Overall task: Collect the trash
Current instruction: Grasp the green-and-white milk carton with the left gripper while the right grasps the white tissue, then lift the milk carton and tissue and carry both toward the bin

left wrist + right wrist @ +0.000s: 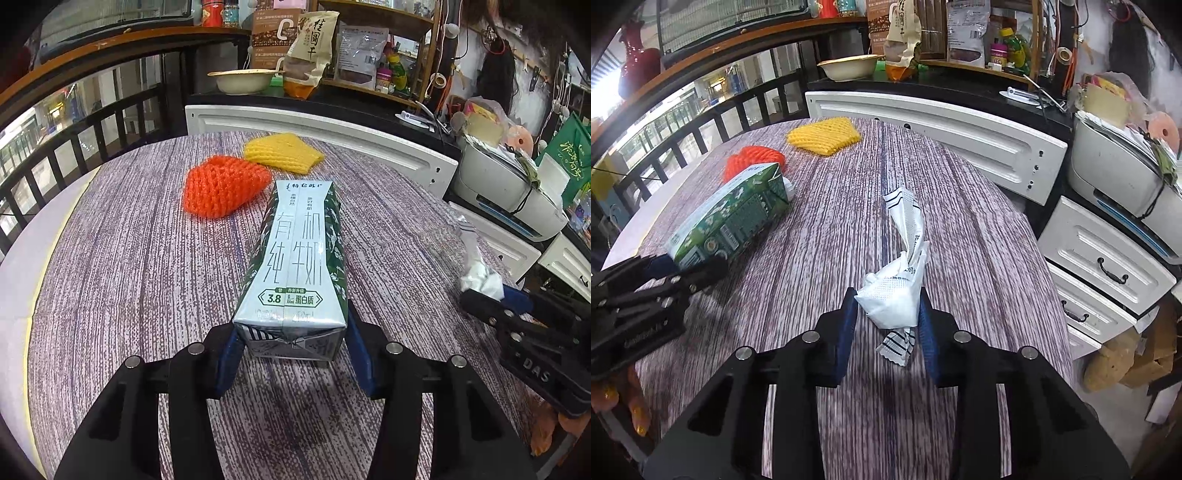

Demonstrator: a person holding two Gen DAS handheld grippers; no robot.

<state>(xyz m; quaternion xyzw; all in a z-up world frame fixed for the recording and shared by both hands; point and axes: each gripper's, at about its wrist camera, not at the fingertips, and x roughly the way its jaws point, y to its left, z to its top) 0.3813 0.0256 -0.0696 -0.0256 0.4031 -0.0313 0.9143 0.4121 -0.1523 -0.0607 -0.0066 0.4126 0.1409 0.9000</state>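
Nearest, the left gripper (pixel 291 343) had clamped its blue pads on the near end of the milk carton (pixel 299 254), which lay flat on the table (pixel 129 277), ready to be lifted. Right of the carton, the right gripper (pixel 888 325) pinched a crumpled white wrapper (pixel 897 291). Beyond the carton lay an orange foam net (pixel 221 190), then a yellow foam net (pixel 282 153), apparently awaiting collection.

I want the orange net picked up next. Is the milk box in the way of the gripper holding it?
Yes. The milk carton fills the left gripper and lies between it and the orange foam net, which sits just past the carton's far end, to the left.
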